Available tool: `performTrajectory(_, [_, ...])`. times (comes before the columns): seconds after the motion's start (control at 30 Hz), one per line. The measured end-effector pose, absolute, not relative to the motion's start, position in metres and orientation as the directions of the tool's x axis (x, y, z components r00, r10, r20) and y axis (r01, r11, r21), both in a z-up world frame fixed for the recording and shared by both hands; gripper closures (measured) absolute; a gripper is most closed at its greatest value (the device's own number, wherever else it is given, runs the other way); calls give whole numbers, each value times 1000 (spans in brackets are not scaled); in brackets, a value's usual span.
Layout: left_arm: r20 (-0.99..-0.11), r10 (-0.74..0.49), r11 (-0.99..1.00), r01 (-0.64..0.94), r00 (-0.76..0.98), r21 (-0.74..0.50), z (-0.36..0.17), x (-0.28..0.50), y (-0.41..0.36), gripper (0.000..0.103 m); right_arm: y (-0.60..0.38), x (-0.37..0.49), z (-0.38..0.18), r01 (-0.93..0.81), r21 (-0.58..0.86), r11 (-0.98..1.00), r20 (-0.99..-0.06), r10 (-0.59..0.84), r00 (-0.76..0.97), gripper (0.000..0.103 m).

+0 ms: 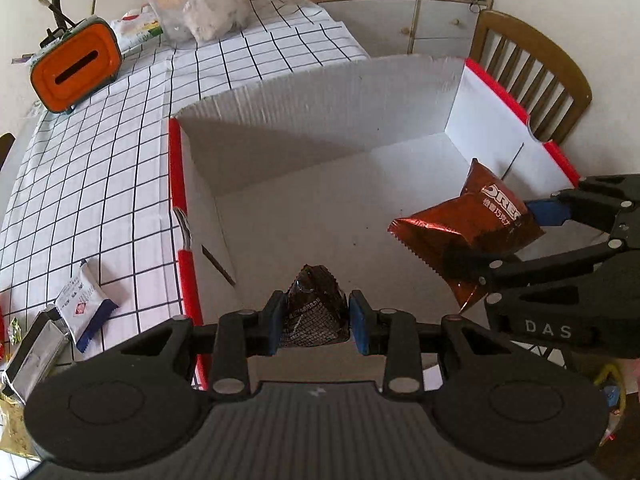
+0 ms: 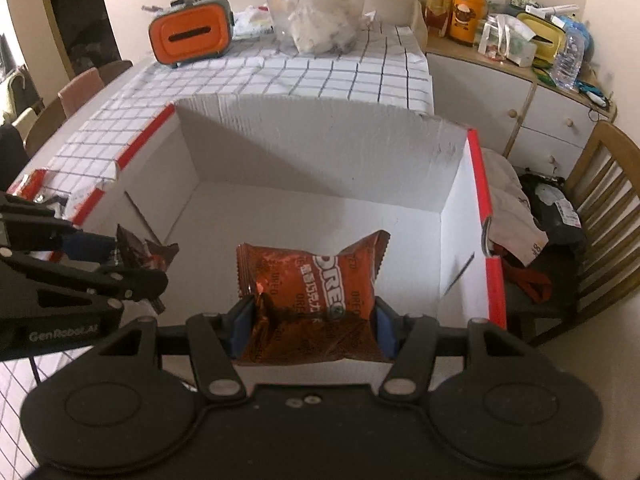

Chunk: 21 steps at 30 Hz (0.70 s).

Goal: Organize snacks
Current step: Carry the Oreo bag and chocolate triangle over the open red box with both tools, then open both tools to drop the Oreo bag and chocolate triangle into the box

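Both grippers are over the white cardboard box (image 2: 312, 168) with the red-edged rim, and each one has a snack. My left gripper (image 1: 316, 320) sits at the bottom centre of the left wrist view, its blue pads clamped on a small dark chocolate-coloured packet (image 1: 316, 312) that pokes up between the fingers. In the right wrist view the same packet shows at the left edge, crumpled in the black fingers, just inside the box's left wall.

My right gripper (image 2: 312, 326) is closed on a copper-red Oreo pack (image 2: 316, 280), pads pressing both short sides; the pack hangs over the box floor at lower centre. From the left wrist view that pack sits at the right of the frame, tilted, above the box's inner floor near its right wall.

The box stands on a white tablecloth with a black grid (image 1: 100, 160). At lower left of the left wrist view, outside the box, a white-and-blue snack wrapper (image 1: 86, 306) lies on the cloth. An orange tissue holder (image 1: 74, 70) sits upper left, a clear plastic bag (image 1: 200, 4) behind it at top centre. A wooden chair (image 1: 532, 64) stands upper right.
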<state>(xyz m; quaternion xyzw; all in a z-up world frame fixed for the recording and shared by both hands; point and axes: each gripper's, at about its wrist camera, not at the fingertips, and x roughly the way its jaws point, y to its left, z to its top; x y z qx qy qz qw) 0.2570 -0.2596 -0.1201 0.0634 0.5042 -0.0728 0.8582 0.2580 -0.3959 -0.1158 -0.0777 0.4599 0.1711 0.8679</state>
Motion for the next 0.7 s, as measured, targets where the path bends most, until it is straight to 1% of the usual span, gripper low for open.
performTrajectory(0.13, [-881, -67, 984, 177, 468, 20, -122, 258, -258, 69, -395, 258, -119, -373, 9, 928, -831, 215, 514, 43])
performTrajectory(0.33, [-880, -57, 988, 155, 472, 19, -121, 259, -255, 69, -398, 258, -119, -367, 31, 930, -830, 228, 509, 41])
performTrajectory(0.4, [-878, -59, 990, 144, 475, 12, -119, 258, -253, 67, -400, 257, -117, -367, 37, 929, -826, 235, 513, 40])
performTrajectory(0.47, [-875, -68, 991, 133, 479, -4, -116, 255, -250, 64, -401, 255, -113, -370, 48, 928, -819, 249, 517, 39])
performTrajectory(0.5, [-872, -73, 992, 128, 484, -12, -114, 253, -248, 63, -402, 253, -110, -370, 54, 927, -814, 255, 522, 37])
performTrajectory(0.6, [-862, -83, 993, 113, 501, -30, -107, 247, -243, 55, -404, 247, -101, -376, 72, 924, -795, 280, 537, 28])
performTrajectory(0.7, [-844, -92, 994, 105, 529, -43, -98, 240, -237, 49, -405, 240, -91, -385, 86, 919, -778, 304, 550, 26])
